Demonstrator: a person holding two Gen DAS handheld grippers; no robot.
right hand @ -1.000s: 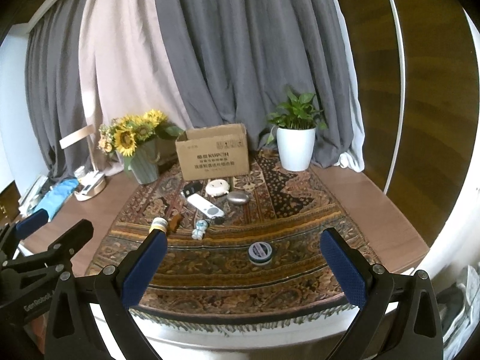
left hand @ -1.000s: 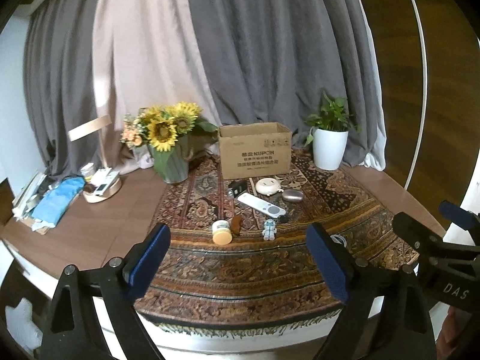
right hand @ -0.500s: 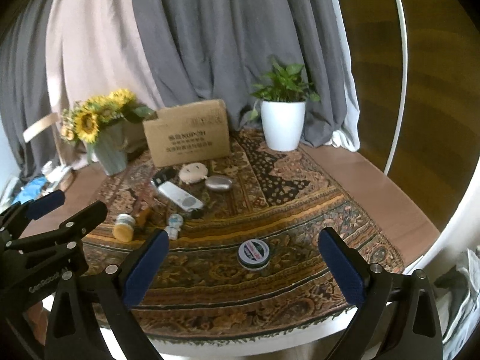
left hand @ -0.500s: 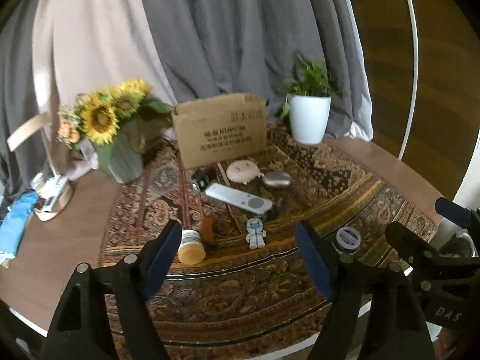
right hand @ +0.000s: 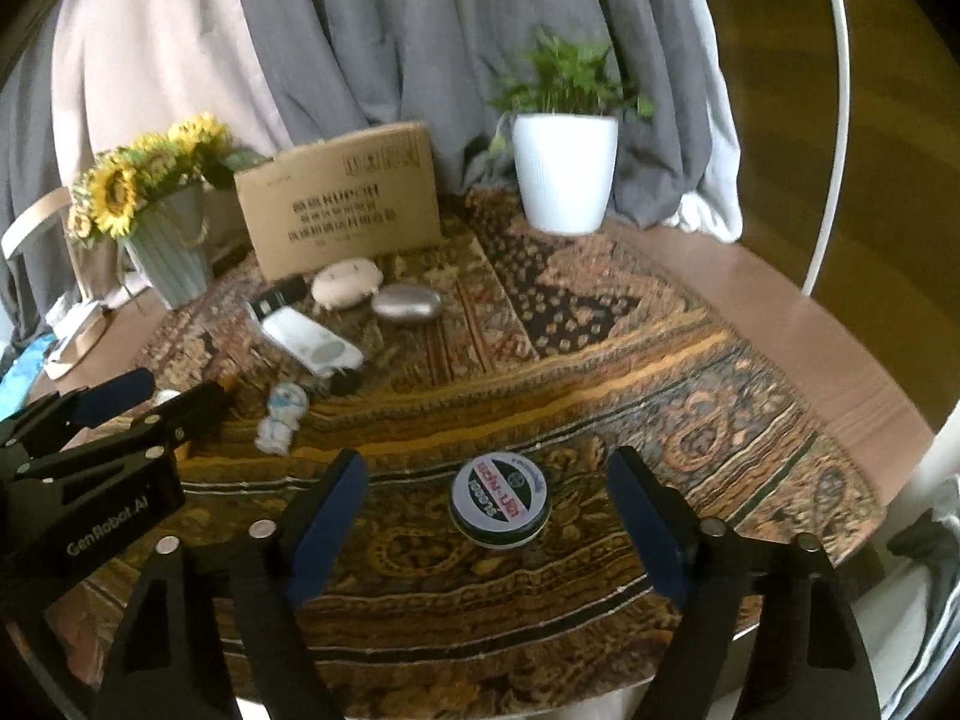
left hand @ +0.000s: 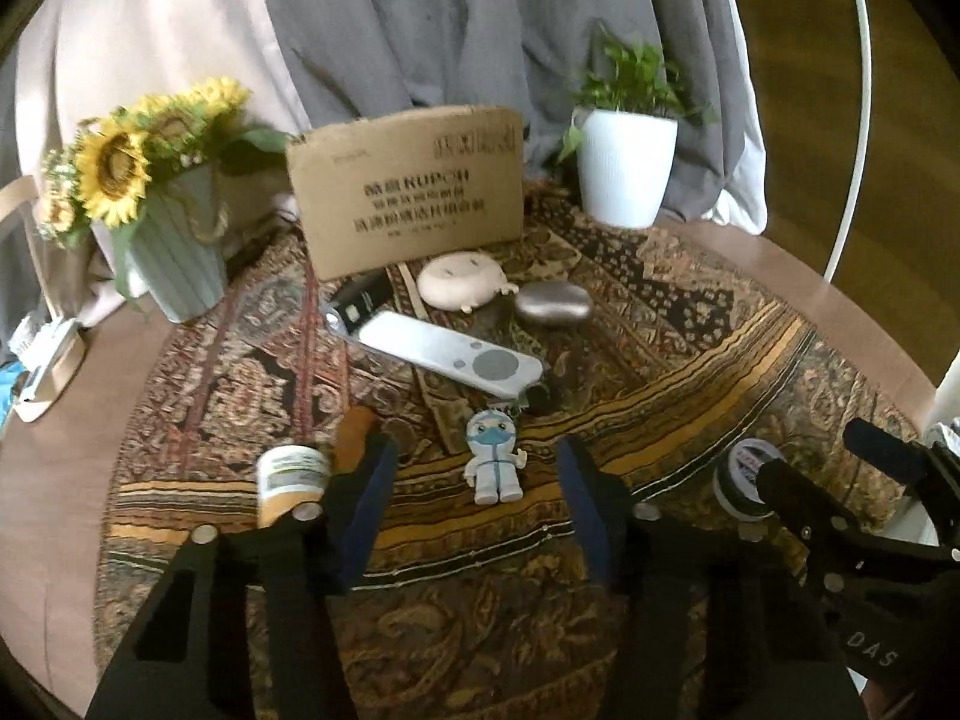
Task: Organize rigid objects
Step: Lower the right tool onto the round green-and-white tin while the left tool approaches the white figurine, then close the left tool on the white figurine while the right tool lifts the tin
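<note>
Nothing is boxed yet: figurine (left hand: pixel 493 463) and tin (right hand: pixel 499 498) lie mid-frame between released, empty left tongs (left hand: pixel 477 498) and right tongs (right hand: pixel 487 531).

Sunflower vase (left hand: pixel 174 252), potted plant (left hand: pixel 627 171) and curtains (left hand: pixel 420 18) behind patterned rug (left hand: pixel 690 360).

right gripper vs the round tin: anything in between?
Nothing: only bare patterned rug lies between the open right gripper and the round tin, which sits centred just ahead of its fingertips. The right wrist view shows it.
</note>
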